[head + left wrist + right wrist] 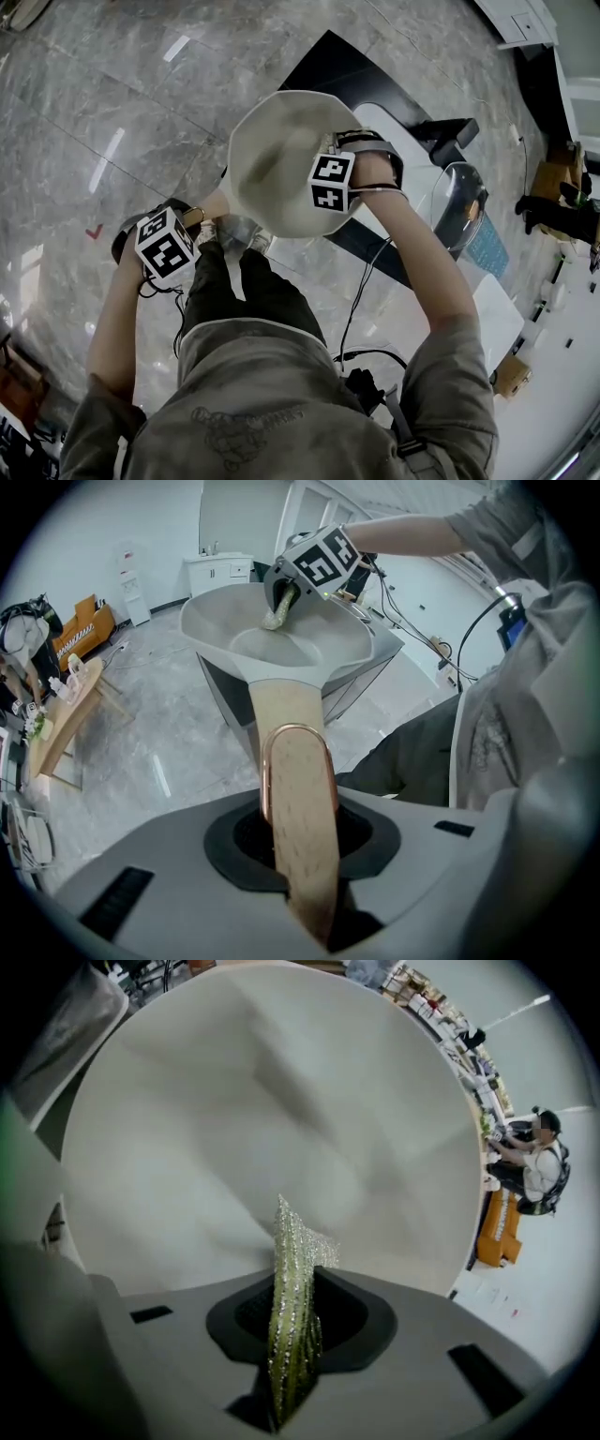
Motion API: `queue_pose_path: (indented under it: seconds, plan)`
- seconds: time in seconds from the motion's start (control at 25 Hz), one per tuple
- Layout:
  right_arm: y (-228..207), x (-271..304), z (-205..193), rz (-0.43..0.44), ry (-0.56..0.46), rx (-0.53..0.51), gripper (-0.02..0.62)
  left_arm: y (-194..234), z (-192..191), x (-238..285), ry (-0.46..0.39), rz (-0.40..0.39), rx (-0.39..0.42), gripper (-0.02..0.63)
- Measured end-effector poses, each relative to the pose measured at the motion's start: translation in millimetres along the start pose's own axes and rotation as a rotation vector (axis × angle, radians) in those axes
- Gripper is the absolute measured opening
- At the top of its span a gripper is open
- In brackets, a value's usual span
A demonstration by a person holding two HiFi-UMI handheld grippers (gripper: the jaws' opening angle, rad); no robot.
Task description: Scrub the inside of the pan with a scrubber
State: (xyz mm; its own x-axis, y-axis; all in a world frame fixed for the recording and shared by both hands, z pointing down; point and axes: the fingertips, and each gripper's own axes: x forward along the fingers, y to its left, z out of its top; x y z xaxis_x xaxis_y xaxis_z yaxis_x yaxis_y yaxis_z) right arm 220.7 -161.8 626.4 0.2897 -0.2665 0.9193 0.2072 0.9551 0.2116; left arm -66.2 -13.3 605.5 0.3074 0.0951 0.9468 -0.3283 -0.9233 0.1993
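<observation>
**Scrub pass: scrubber inside pan**

Pan is held in the air by its wooden handle, which is clamped in the left claw at the pan's 7 o'clock. Scrubber is pinched in the right claw, entering from 3 o'clock. Pan should be kept rigid. Firm circular strokes are advised, wall to base, with rim clipping avoided.
</observation>
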Motion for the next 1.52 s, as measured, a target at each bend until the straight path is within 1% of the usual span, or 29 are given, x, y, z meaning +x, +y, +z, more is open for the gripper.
queue_pose_path:
  seconds: [0.12, 0.2, 0.28, 0.32, 0.4, 0.44, 0.52, 0.64, 0.76, 0.84, 0.88, 0.96, 1.0, 1.08, 1.12, 1.24, 1.32, 1.44, 1.52]
  plan:
    - [37.6, -0.3, 2.2, 0.185, -0.001, 0.053, 0.074, 0.7, 0.0, -0.4, 0.007, 0.002, -0.004, 0.089]
    - [60.2, -3.6, 7.4, 0.290, -0.010, 0.086, 0.074, 1.8, 0.0, -0.1, 0.011, 0.002, -0.006, 0.089]
    - [82.2, -11.8, 17.3, 0.415, -0.049, 0.143, 0.074, 2.6, 0.4, 0.3, 0.015, 0.000, -0.010, 0.087]
    - [93.6, -18.6, 26.7, 0.494, -0.097, 0.189, 0.074, 2.7, 0.6, 0.5, 0.016, 0.000, -0.013, 0.087]
    - [111.9, -37.0, 52.8, 0.650, -0.241, 0.290, 0.074, 2.6, 0.7, 0.8, 0.017, 0.001, -0.017, 0.087]
    - [117.7, -47.1, 66.0, 0.710, -0.316, 0.333, 0.074, 2.6, 0.5, 0.9, 0.018, 0.001, -0.018, 0.087]
    - [123.2, -64.3, 86.6, 0.782, -0.428, 0.399, 0.074, 2.7, 0.1, 0.9, 0.020, -0.001, -0.019, 0.087]
    - [121.3, -82.1, 108.3, 0.822, -0.545, 0.473, 0.072, 2.9, -0.2, 0.5, 0.021, -0.002, -0.021, 0.087]
    - [114.9, -100.1, 128.8, 0.852, -0.687, 0.550, 0.072, 3.1, -0.5, 0.3, 0.022, 0.001, -0.021, 0.087]
    - [106.8, -109.9, 139.0, 0.840, -0.786, 0.602, 0.072, 3.4, -0.5, 0.9, 0.023, 0.002, -0.023, 0.087]
    - [100.1, -113.5, 142.4, 0.813, -0.832, 0.631, 0.072, 3.7, -0.6, 1.1, 0.024, 0.003, -0.024, 0.089]
    - [83.4, -118.0, 145.2, 0.727, -0.913, 0.700, 0.072, 3.2, -0.2, 1.0, 0.023, -0.005, -0.030, 0.095]
    - [74.4, -119.8, 145.1, 0.680, -0.950, 0.738, 0.072, 1.9, 0.4, 0.8, 0.020, -0.018, -0.033, 0.107]
    - [56.7, -124.1, 142.4, 0.590, -1.022, 0.819, 0.072, -1.6, 3.4, -0.7, 0.001, -0.048, -0.036, 0.169]
    - [48.2, -126.5, 139.7, 0.545, -1.053, 0.856, 0.072, -2.9, 5.5, -2.2, -0.013, -0.057, -0.036, 0.188]
    - [25.5, -134.1, 127.6, 0.413, -1.116, 0.942, 0.072, -4.7, 8.9, -8.2, -0.037, -0.060, -0.030, 0.224]
    - [12.2, -140.7, 118.8, 0.344, -1.146, 0.992, 0.072, -2.6, 11.9, -13.7, -0.067, -0.047, -0.031, 0.239]
    - [-5.8, -152.5, 104.9, 0.245, -1.174, 1.053, 0.072, 2.1, 20.2, -26.3, -0.133, -0.033, -0.049, 0.250]
    - [-16.0, -161.0, 95.1, 0.182, -1.186, 1.089, 0.072, 4.6, 25.0, -36.0, -0.161, -0.024, -0.060, 0.255]
